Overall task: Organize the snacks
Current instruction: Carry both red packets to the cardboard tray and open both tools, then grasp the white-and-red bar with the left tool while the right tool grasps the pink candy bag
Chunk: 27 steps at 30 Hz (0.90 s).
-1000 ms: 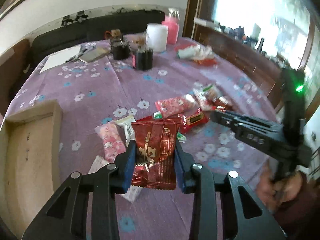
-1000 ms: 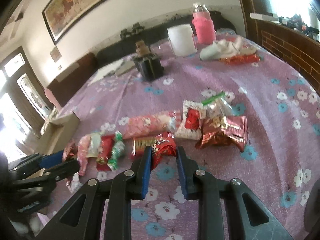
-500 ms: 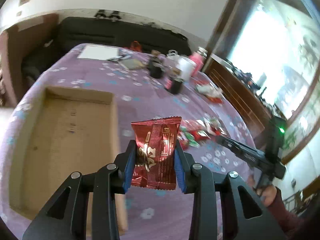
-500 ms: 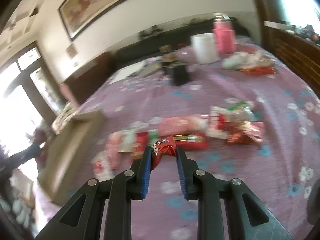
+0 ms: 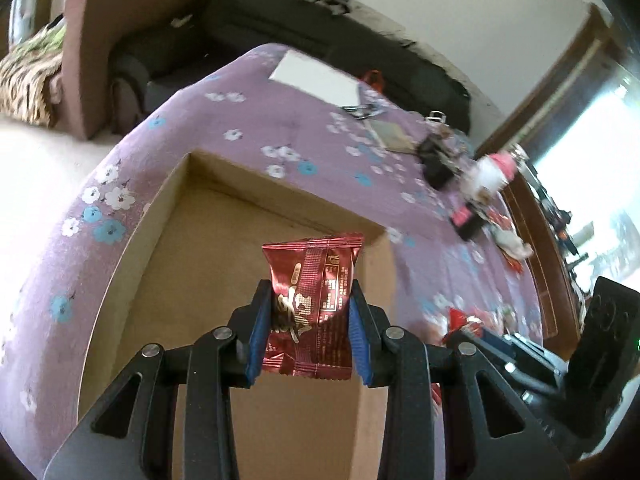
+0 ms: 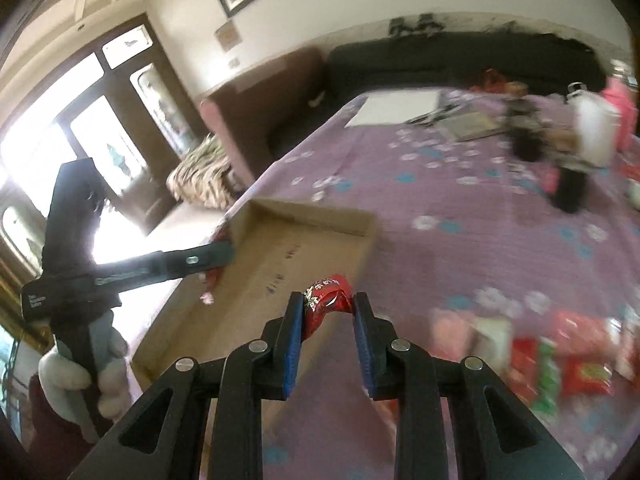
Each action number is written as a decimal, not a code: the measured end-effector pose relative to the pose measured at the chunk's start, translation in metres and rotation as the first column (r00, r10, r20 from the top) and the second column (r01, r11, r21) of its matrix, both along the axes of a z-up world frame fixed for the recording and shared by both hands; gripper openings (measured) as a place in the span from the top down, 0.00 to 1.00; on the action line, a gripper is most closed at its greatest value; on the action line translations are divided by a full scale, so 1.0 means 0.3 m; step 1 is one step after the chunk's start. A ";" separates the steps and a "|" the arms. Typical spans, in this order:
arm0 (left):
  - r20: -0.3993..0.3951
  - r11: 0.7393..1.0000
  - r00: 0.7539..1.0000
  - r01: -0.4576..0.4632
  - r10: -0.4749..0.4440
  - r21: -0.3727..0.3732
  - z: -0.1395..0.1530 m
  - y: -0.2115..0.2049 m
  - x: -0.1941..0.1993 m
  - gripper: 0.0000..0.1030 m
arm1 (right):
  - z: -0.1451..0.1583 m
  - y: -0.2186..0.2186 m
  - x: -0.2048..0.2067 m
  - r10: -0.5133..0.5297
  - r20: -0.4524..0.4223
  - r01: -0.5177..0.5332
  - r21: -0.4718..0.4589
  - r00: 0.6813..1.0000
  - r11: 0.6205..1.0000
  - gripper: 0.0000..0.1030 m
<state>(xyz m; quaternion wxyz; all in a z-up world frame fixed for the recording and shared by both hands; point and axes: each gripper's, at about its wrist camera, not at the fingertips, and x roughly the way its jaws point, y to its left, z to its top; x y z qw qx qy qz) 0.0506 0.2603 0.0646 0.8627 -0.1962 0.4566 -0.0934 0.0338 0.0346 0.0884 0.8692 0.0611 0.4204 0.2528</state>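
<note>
My left gripper (image 5: 308,312) is shut on a dark red foil snack packet (image 5: 314,300), held upright above the open cardboard box (image 5: 224,264). The right wrist view shows the left gripper (image 6: 224,256) reaching over the box's near-left edge. My right gripper (image 6: 326,316) is shut on a small red wrapped snack (image 6: 326,300), hanging over the box's right wall (image 6: 360,256). The right gripper (image 5: 480,340) also appears low on the right of the left wrist view. The box floor looks bare.
Several loose snack packets (image 6: 560,356) lie on the purple flowered tablecloth (image 6: 480,240) right of the box. Further back stand a black holder (image 6: 568,188), a white jar (image 6: 596,132), a pink bottle (image 6: 620,108) and papers (image 6: 396,110). A gloved hand (image 6: 80,380) holds the left gripper.
Both grippers have swung from the snack pile leftward to the cardboard box, each still holding its packet. The left gripper has rolled and now hangs over the box interior.
</note>
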 end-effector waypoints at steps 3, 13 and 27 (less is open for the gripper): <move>-0.034 1.000 0.999 -0.024 0.023 -0.015 -0.053 0.015 0.059 0.68 | -0.039 0.094 0.065 0.026 -0.013 -0.027 -0.052 1.000 0.998 0.76; -0.079 0.998 0.996 -0.051 0.047 -0.047 -0.131 0.032 0.146 0.65 | -0.136 0.201 0.200 0.027 -0.025 -0.031 -0.162 0.999 0.986 0.72; -0.007 0.996 0.996 -0.089 0.088 -0.021 0.004 0.032 -0.023 0.47 | -0.020 -0.020 0.123 -0.053 0.053 0.058 -0.092 0.997 0.994 0.59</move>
